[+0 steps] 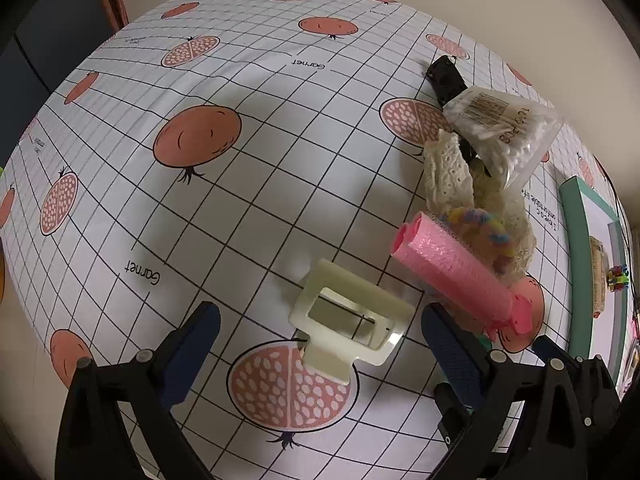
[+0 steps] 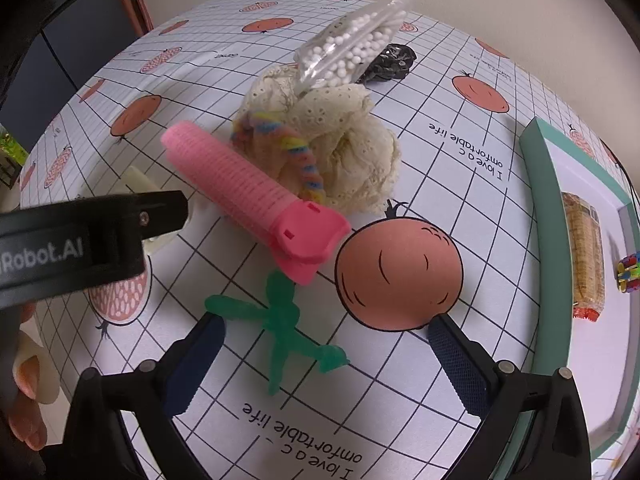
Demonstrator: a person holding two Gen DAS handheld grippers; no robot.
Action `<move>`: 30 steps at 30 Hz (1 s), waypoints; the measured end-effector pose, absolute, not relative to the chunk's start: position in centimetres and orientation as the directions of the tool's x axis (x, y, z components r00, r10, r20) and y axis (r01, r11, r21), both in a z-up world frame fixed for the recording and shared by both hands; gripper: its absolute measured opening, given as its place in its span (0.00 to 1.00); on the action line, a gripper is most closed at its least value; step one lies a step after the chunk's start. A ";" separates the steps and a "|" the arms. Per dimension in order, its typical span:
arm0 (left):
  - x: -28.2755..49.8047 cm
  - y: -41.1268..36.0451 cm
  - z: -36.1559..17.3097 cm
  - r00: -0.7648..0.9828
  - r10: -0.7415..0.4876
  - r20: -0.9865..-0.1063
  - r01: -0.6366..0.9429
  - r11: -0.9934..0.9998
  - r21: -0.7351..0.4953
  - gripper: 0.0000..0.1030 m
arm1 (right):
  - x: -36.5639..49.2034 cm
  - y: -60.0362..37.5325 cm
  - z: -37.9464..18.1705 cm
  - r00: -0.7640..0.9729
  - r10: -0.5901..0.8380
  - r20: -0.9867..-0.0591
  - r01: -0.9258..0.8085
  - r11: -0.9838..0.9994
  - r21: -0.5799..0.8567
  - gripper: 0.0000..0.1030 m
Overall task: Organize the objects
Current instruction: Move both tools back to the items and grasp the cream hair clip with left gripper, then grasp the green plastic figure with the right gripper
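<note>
A cream claw clip (image 1: pixel 348 320) lies on the pomegranate-print tablecloth (image 1: pixel 240 200) between the fingers of my open left gripper (image 1: pixel 320 328), nearer the right finger. Beside it a pink hair roller (image 1: pixel 460 276) leans on a cream lace scrunchie (image 1: pixel 448 176) with a rainbow hair tie (image 1: pixel 480 220). My right gripper (image 2: pixel 326 340) is open around a green dragonfly-shaped plastic piece (image 2: pixel 280 320) that lies flat. The pink roller (image 2: pixel 248 188), scrunchie (image 2: pixel 352 152) and hair tie (image 2: pixel 300 156) sit just beyond it. The left gripper's body (image 2: pixel 80 240) hides most of the claw clip (image 2: pixel 140 180).
A clear bag of cotton swabs (image 2: pixel 352 44) rests on the scrunchie, with a black clip (image 2: pixel 388 64) behind it. A teal-rimmed tray (image 2: pixel 540 184) at the right holds a wrapped cracker pack (image 2: pixel 584 248) and a small multicoloured item (image 2: pixel 630 272). A hand (image 2: pixel 28 400) shows at lower left.
</note>
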State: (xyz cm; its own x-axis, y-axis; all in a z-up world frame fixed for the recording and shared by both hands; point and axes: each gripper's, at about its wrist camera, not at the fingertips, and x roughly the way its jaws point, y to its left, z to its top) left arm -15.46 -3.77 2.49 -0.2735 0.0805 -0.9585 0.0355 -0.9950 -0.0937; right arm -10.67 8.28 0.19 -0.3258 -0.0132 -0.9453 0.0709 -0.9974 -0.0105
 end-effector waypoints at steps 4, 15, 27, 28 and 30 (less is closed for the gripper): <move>-15.7 -3.5 2.2 -0.263 0.080 -0.961 0.023 -0.996 -0.089 0.91 | -10.9 8.5 0.3 -0.321 -0.009 -0.947 0.059 -0.998 -0.011 0.98; -15.9 -2.9 2.3 -0.263 0.064 -0.963 0.005 -0.998 -0.068 0.67 | -11.1 9.1 1.5 -0.316 -0.015 -0.949 0.064 -0.998 -0.006 0.74; -16.2 -2.7 2.4 -0.264 0.045 -0.964 -0.001 -0.999 -0.046 0.56 | -11.4 9.2 1.8 -0.301 -0.050 -0.952 0.102 -0.995 0.020 0.37; -16.2 -2.7 2.4 -0.263 0.044 -0.964 -0.003 -0.999 -0.045 0.56 | -11.5 9.5 1.8 -0.299 -0.051 -0.953 0.103 -0.994 0.021 0.37; -16.3 -2.7 2.5 -0.262 0.046 -0.964 -0.004 -0.999 -0.046 0.56 | -11.5 9.5 1.8 -0.298 -0.051 -0.953 0.110 -0.994 0.018 0.37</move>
